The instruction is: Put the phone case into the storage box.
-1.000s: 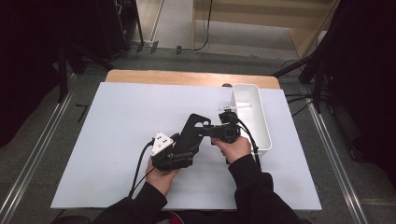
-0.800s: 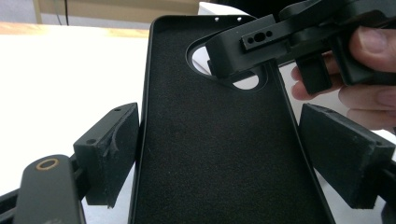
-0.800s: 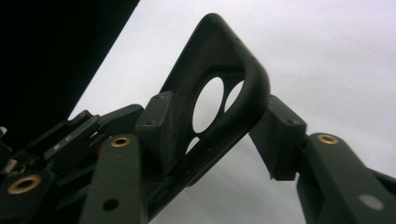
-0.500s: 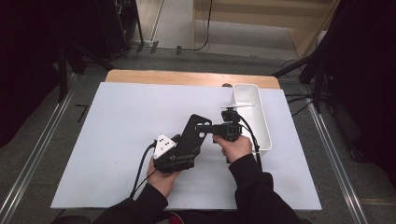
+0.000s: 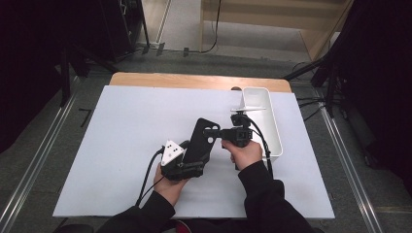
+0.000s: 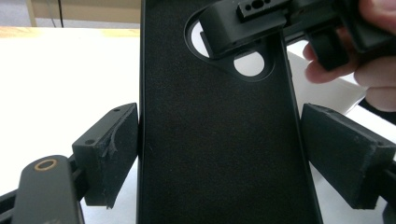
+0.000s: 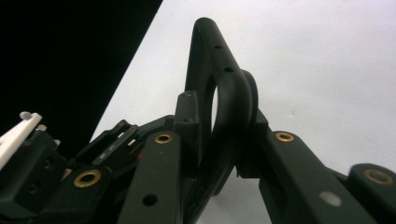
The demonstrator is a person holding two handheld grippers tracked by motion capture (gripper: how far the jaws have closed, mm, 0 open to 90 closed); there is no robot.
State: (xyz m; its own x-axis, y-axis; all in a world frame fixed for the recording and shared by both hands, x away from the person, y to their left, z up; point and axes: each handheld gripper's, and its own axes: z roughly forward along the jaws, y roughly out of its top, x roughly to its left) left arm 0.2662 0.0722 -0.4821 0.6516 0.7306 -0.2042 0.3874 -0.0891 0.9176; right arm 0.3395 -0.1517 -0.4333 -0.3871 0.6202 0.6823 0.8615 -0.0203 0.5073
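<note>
**Two grippers meet on a black phone case above a white table**

Left gripper (image 5: 187, 160), held in the person's left hand, has its two padded jaws spread to either side of a black phone case (image 5: 200, 141). Seen from the left gripper view, the case (image 6: 215, 140) stands upright between the pads: the left pad touches the case's edge, while the right pad sits just beside the other edge with a thin gap showing. That same view shows the case's soft dark inner face and its rounded camera opening near the top, with the right gripper (image 6: 261, 28) reaching in there, one jaw tip showing through the opening.

The right gripper view shows what the others do not: the case edge-on (image 7: 224, 107), with the right gripper (image 7: 219, 140) pinched nearly closed on its rim at the camera opening, one jaw on each face.

From the high view, both hands sit near the middle of the white table (image 5: 121, 126), the right gripper (image 5: 218, 132) pointing sideways toward the left one. A white rectangular tray (image 5: 272, 131) lies just beyond the right hand (image 5: 245, 151), near the table's right edge.
</note>
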